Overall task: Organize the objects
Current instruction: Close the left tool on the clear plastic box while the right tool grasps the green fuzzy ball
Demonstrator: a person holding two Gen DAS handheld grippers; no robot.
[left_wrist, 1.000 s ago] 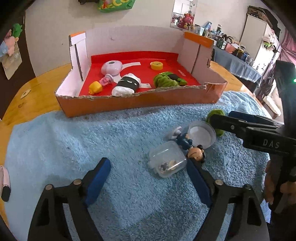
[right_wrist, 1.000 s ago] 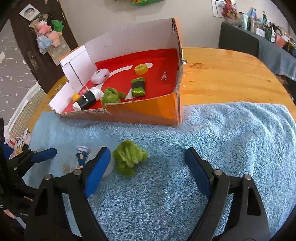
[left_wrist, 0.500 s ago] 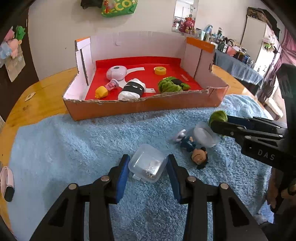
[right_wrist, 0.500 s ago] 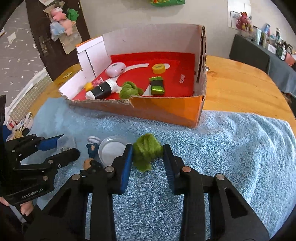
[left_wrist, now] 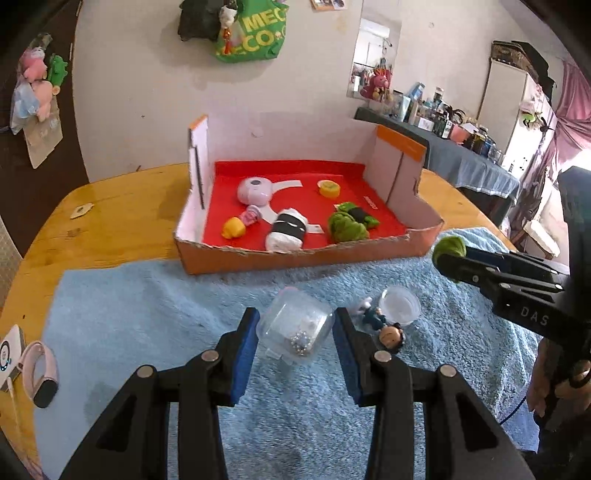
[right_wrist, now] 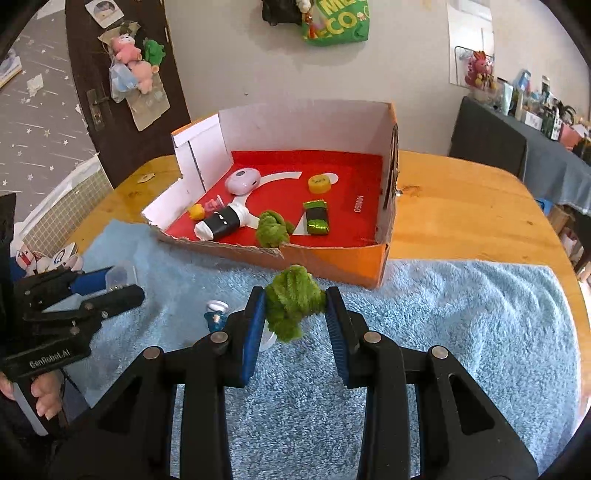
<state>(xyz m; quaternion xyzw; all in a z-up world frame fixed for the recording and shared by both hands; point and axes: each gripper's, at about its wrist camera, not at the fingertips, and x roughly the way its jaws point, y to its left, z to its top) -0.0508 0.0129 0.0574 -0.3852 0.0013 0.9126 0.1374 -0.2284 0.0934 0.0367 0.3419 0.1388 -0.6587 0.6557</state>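
From my left camera I read "DAS" on the black body of the right gripper [left_wrist: 448, 258]. From my right camera, "GenRobot.AI" stands on the left gripper [right_wrist: 110, 286]. The green bag [right_wrist: 336, 22] on the wall shows "ME" over "CO". "MINISO" is printed on the red floor of the cardboard box [right_wrist: 356, 205].

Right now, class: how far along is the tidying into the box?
Done: several items already lie in the cardboard box, among them a green fuzzy toy. In hand: the left tool grips the clear case, the right tool another green fuzzy toy. Left: the figurine and round lid on the blue towel.
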